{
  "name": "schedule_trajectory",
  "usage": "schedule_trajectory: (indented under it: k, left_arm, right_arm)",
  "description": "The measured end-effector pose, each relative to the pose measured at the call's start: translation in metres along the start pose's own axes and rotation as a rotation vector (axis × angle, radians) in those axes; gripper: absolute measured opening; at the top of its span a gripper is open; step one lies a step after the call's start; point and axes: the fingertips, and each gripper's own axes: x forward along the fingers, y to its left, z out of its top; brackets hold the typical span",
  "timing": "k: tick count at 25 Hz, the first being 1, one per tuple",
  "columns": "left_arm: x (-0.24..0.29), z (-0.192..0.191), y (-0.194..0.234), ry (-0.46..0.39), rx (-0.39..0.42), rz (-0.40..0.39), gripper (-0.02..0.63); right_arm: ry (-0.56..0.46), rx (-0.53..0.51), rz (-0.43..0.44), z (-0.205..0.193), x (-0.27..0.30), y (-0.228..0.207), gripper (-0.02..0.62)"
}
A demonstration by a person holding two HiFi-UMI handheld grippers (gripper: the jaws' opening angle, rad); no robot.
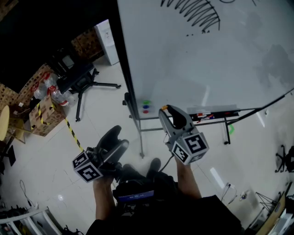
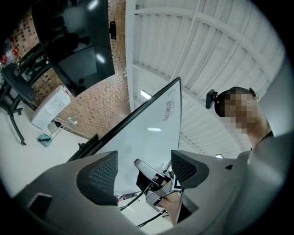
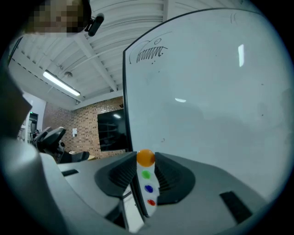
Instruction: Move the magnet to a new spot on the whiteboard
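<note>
A small orange magnet [image 3: 146, 157] sits pinched between the tips of my right gripper [image 3: 146, 159], just off the lower left corner of the whiteboard [image 1: 206, 59]. In the head view that gripper [image 1: 166, 109] is held up to the board's bottom edge. Green [image 3: 146, 174], blue [image 3: 148, 188] and red [image 3: 151, 202] magnets stay in a column on the board, also visible in the head view as a column of magnets [image 1: 146, 107]. My left gripper [image 1: 120, 137] hangs lower left over the floor, open and holding nothing; its own view shows the whiteboard [image 2: 151, 124] between its jaws.
A marker tray [image 1: 216, 114] runs under the board, on a stand with legs [image 1: 140, 137]. Black scribbles [image 1: 195, 13] mark the board's top. An office chair base [image 1: 87, 85], cardboard boxes with bottles [image 1: 43, 98] and a white cabinet [image 1: 108, 41] stand to the left.
</note>
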Motion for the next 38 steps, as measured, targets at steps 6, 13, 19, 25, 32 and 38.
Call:
schedule_trajectory:
  k: [6, 13, 19, 25, 32, 38]
  left_arm:
    - [0.008, 0.01, 0.005, 0.082, -0.011, -0.074, 0.354]
    - [-0.019, 0.047, 0.013, 0.121, -0.001, -0.12, 0.354]
    - [-0.039, 0.067, 0.025, 0.129, 0.0, -0.132, 0.354]
    - [-0.047, 0.079, 0.035, 0.136, 0.001, -0.128, 0.354]
    - [-0.046, 0.079, 0.038, 0.152, 0.0, -0.135, 0.354]
    - [-0.044, 0.079, 0.039, 0.156, 0.002, -0.136, 0.354]
  right_arm:
    - [0.012, -0.025, -0.079, -0.011, 0.02, 0.009, 0.149]
    - [0.015, -0.034, -0.216, -0.027, 0.055, 0.018, 0.149]
    - [0.005, -0.119, -0.346, -0.027, 0.074, 0.015, 0.149]
    - [-0.004, -0.127, -0.399, -0.029, 0.079, 0.011, 0.149]
    - [-0.009, -0.142, -0.426, -0.028, 0.082, 0.01, 0.149]
    - [-0.024, -0.153, -0.445, -0.022, 0.083, 0.009, 0.149]
